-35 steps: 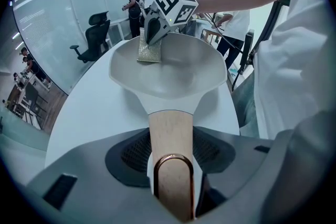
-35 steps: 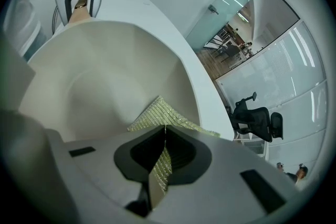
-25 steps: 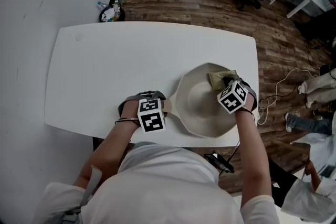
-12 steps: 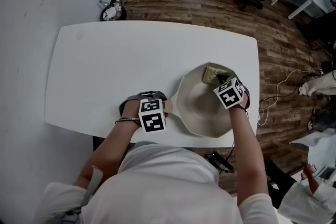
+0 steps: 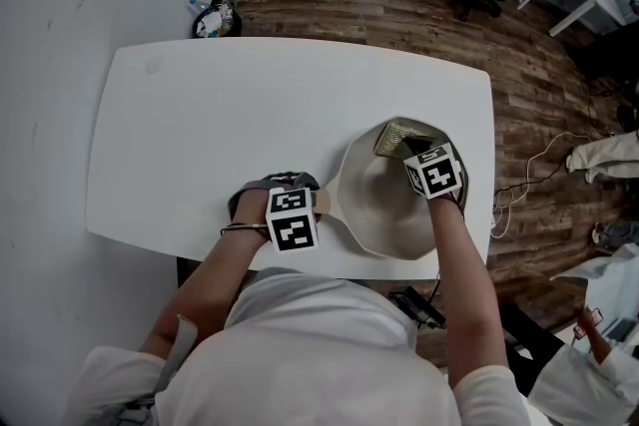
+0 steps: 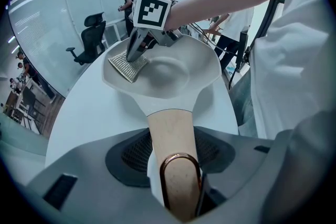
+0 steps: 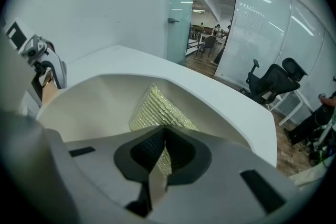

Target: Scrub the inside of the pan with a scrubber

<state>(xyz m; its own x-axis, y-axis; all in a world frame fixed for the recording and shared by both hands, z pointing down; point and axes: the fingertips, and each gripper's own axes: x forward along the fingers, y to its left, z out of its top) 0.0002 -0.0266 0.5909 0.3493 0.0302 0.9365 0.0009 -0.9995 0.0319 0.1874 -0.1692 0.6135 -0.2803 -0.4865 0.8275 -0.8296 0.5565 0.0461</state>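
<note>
Mid-scrub, it seems: the right hand-held gripper [image 7: 160, 157] pinches the scrubber [image 7: 157, 110] against the far wall of the pan [image 5: 377, 214]. The left hand-held gripper [image 6: 173, 162] clamps the handle [image 6: 169, 131] on the worktop [image 5: 250, 115]. The rest of the inside probably remains.

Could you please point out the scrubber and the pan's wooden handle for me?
scrubber [image 6: 125, 66]: left gripper view, on its ribbed face.
pan's wooden handle [image 6: 170, 131]: left gripper view, mid-shaft, on the bare wood.
</note>
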